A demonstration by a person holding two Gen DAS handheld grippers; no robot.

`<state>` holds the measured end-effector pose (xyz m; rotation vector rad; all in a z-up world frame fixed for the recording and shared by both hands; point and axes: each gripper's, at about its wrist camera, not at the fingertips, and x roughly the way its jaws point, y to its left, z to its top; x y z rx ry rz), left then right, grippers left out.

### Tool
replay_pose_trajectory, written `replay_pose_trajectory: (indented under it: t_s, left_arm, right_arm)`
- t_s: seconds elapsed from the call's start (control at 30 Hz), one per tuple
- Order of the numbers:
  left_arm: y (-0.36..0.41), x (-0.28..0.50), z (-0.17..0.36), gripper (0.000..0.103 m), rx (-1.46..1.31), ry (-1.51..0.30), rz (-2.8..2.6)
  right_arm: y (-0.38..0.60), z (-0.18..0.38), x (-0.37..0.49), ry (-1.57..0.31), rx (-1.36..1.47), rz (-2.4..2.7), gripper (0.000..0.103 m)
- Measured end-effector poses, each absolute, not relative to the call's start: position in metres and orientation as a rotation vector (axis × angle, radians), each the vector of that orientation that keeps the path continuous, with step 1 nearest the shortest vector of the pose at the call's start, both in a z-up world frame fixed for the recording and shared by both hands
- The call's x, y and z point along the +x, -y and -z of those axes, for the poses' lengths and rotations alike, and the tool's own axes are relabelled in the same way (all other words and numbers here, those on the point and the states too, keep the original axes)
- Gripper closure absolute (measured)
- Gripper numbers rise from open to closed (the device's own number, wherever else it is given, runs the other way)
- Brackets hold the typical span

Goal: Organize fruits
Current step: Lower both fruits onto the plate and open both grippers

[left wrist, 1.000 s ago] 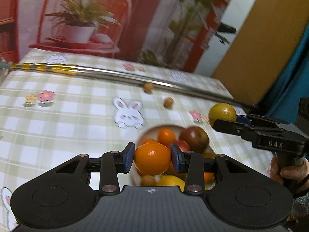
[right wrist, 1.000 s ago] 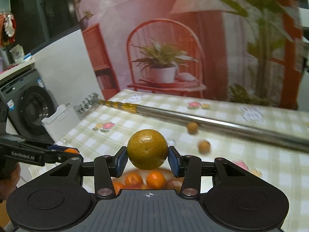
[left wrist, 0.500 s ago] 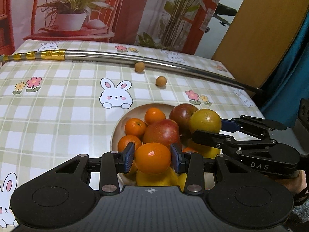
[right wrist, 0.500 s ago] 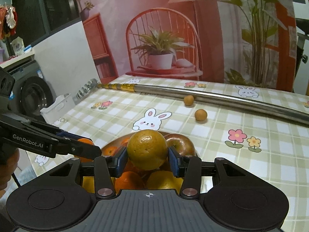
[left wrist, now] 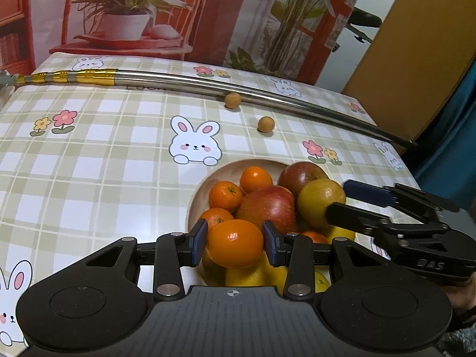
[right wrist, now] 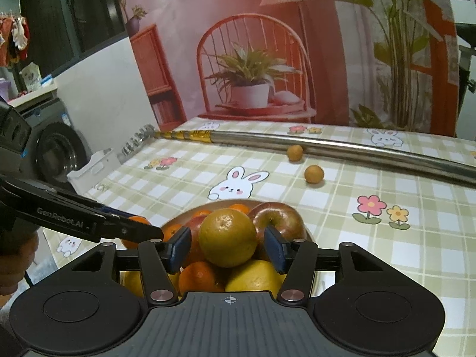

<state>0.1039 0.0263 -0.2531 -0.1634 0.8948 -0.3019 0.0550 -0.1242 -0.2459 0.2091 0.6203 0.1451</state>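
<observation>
A shallow tan bowl on the checked tablecloth holds tangerines, red apples and yellow fruit. My left gripper is over the bowl's near edge; an orange tangerine sits between its pads, with a small gap on each side. My right gripper is over the bowl's right side; a yellow-green orange rests on the pile between its pads, with gaps on both sides. That orange also shows in the left wrist view, between the right gripper's fingers.
A long steel rod with a gold handle lies across the far table. Two small round brown fruits lie near it. A backdrop stands behind the table. A washing machine is off the left edge.
Both grippers came down over the bowl with their fruits. Both jaws have widened, so gaps now show beside the tangerine and the yellow-green orange.
</observation>
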Motion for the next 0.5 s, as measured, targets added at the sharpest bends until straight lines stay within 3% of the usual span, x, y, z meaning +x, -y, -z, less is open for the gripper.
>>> replay_pose_trajectory:
  t_s: [0.17,0.5]
  left_arm:
    - [-0.033,0.12,0.248,0.061,-0.232,-0.892,0.282]
    - [-0.007,0.172,0.256,0.061,-0.243,-0.892,0.271]
  right_arm:
    - [0.133,0.238,0.048,-0.571,0.234,-0.101,0.044]
    - [0.16,0.235,0.042,-0.511,0.315,0.001,0.043]
